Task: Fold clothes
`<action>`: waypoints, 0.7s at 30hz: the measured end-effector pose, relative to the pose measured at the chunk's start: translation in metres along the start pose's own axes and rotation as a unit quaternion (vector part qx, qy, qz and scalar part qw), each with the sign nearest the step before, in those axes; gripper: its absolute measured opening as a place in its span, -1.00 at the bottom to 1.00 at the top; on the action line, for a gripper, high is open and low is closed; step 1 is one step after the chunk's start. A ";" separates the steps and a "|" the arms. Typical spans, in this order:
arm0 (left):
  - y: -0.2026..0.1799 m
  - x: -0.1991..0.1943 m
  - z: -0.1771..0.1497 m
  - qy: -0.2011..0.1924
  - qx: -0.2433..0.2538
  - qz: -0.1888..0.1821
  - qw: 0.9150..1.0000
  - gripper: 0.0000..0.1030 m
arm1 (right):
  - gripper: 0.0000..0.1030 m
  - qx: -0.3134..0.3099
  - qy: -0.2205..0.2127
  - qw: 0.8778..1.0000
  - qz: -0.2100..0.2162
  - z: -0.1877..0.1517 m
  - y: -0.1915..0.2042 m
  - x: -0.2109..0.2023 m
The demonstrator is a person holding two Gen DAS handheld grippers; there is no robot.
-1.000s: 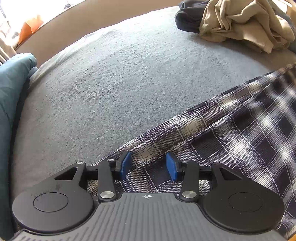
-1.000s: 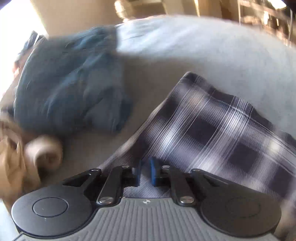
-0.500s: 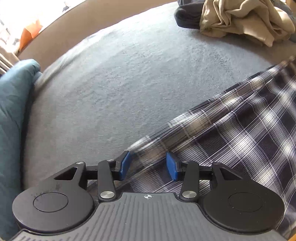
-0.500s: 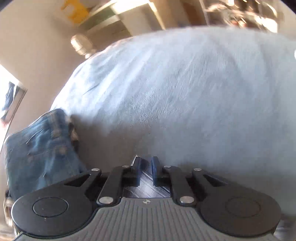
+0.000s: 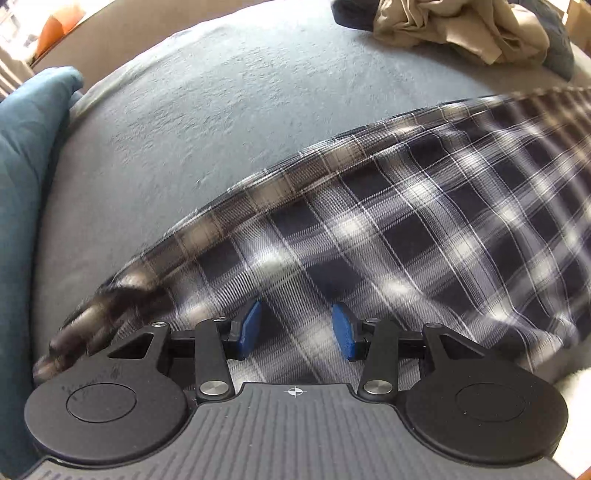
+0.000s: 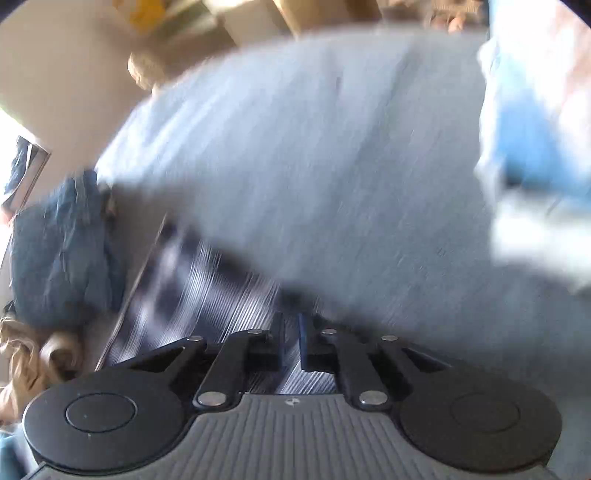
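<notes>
A dark blue and white plaid garment (image 5: 406, 221) lies across the grey bed cover (image 5: 221, 103) in the left wrist view, its near corner blurred with motion. My left gripper (image 5: 293, 330) hovers over the garment's near part, open, blue pads apart with cloth beneath them. In the blurred right wrist view the same plaid garment (image 6: 192, 280) runs from the left into my right gripper (image 6: 291, 341), which is shut on a pinch of that cloth.
A heap of beige and dark clothes (image 5: 454, 26) lies at the far right of the bed. A teal cushion (image 5: 26, 147) borders the left side. Folded blue jeans (image 6: 62, 254) and beige cloth (image 6: 26, 354) lie left of the right gripper; a blue and white blur (image 6: 539, 147) is at right.
The plaid garment has been pulled across the bed and now spreads wider under my left gripper. My right gripper, holding the cloth, has swung so the plaid reappears at its left.
</notes>
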State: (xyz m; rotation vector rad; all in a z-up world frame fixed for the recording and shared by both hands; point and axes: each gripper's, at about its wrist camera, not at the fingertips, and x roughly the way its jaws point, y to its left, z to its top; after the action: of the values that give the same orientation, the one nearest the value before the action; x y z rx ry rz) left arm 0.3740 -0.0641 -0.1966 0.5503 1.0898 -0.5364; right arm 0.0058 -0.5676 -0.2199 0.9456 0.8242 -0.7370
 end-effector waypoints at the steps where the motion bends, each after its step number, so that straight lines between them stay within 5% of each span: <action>1: 0.000 -0.002 -0.003 0.002 0.002 -0.001 1.000 -0.17 | -0.79 -0.004 -0.001 1.000 0.005 0.000 0.002 -0.003; 5: -0.005 -0.006 -0.017 0.035 0.031 -0.012 0.999 -0.15 | -0.65 -0.035 0.007 0.999 0.025 -0.007 0.014 -0.009; 10: -0.007 0.003 -0.038 0.072 0.069 0.014 0.995 -0.15 | -0.76 -0.127 0.025 0.991 0.023 -0.032 0.046 -0.005; 21: 0.020 0.003 -0.056 0.096 0.006 0.008 0.995 0.01 | -0.51 -0.289 0.011 0.957 0.011 -0.080 0.118 -0.011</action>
State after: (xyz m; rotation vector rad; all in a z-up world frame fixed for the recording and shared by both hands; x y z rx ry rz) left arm 0.3506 -0.0126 -0.2166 0.6300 1.2652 -0.4831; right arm 0.0769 -0.4466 -0.1916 0.4345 0.9767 -0.4240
